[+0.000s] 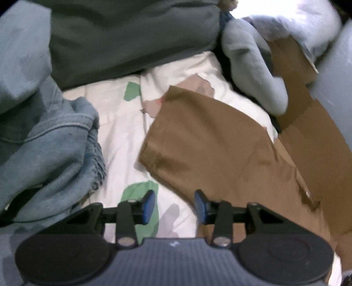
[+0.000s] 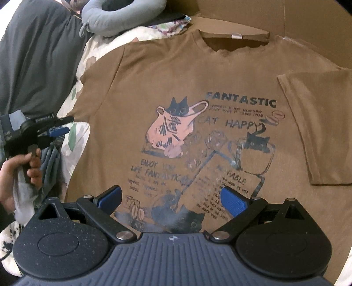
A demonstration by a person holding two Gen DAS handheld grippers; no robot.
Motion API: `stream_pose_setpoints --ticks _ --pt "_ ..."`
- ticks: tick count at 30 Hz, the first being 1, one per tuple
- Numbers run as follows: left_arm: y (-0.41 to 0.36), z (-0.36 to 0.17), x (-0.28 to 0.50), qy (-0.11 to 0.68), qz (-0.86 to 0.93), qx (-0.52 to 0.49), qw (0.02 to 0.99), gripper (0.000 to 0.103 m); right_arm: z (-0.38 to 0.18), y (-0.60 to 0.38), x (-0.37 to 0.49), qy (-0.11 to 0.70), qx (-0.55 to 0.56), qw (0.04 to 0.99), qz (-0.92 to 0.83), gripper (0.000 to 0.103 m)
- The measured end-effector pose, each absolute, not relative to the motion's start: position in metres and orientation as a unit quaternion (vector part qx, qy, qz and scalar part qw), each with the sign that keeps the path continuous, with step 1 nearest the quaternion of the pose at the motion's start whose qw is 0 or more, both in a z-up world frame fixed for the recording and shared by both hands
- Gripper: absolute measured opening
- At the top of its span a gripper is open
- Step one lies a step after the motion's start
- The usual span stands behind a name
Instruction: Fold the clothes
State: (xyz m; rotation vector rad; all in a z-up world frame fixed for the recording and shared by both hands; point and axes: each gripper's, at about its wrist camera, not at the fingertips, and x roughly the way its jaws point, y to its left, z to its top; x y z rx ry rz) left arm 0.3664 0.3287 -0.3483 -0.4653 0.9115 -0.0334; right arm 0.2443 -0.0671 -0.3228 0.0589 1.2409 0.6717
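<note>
looking down my right gripper (image 2: 171, 195), i see the brown t-shirt (image 2: 176, 88) lying flat, picture side up, on a sheet of cardboard (image 2: 308, 28) on the bed. the collar is at the far edge of the cardboard and the bottom hem is near me, so the shirt's long way runs straight away from this gripper. its fingers are spread wide over the low part of the shirt, with nothing in them.

my left gripper (image 1: 173, 206) is at the shirt's left side. its fingers are part way open and nothing is between them. the white bed sheet (image 1: 118, 132) with green leaves shows in the gap. the shirt's left edge lies just to the right of the right finger (image 1: 200, 204). i can't tell if that finger touches the cloth.

a blue towel (image 1: 55, 143) is piled at the left edge of the bed, and a grey neck pillow (image 2: 123, 15) is at the far end.

i think the left side is the first fold, and the left gripper is nearer to it. it needs to slide a bit to the right to catch that edge.
</note>
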Motion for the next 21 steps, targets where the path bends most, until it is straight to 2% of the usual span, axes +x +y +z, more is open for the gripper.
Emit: stream_pose_setpoints --ticks 5,18,21 --pt "0.333 -0.359 0.377 0.433 0.002 -0.240 0.869 0.049 -0.329 -0.063 0.241 0.573 0.021 0.757 0.315 0.099" --pt "0.343 -0.380 0.395 0.403 0.003 -0.272 0.874 0.051 -0.345 -0.053 0.232 0.570 0.002 0.756 0.322 0.099" --pt "0.343 -0.382 0.396 0.392 -0.013 -0.270 0.879 0.056 -0.350 -0.048 0.237 0.568 0.020 0.761 0.313 0.099"
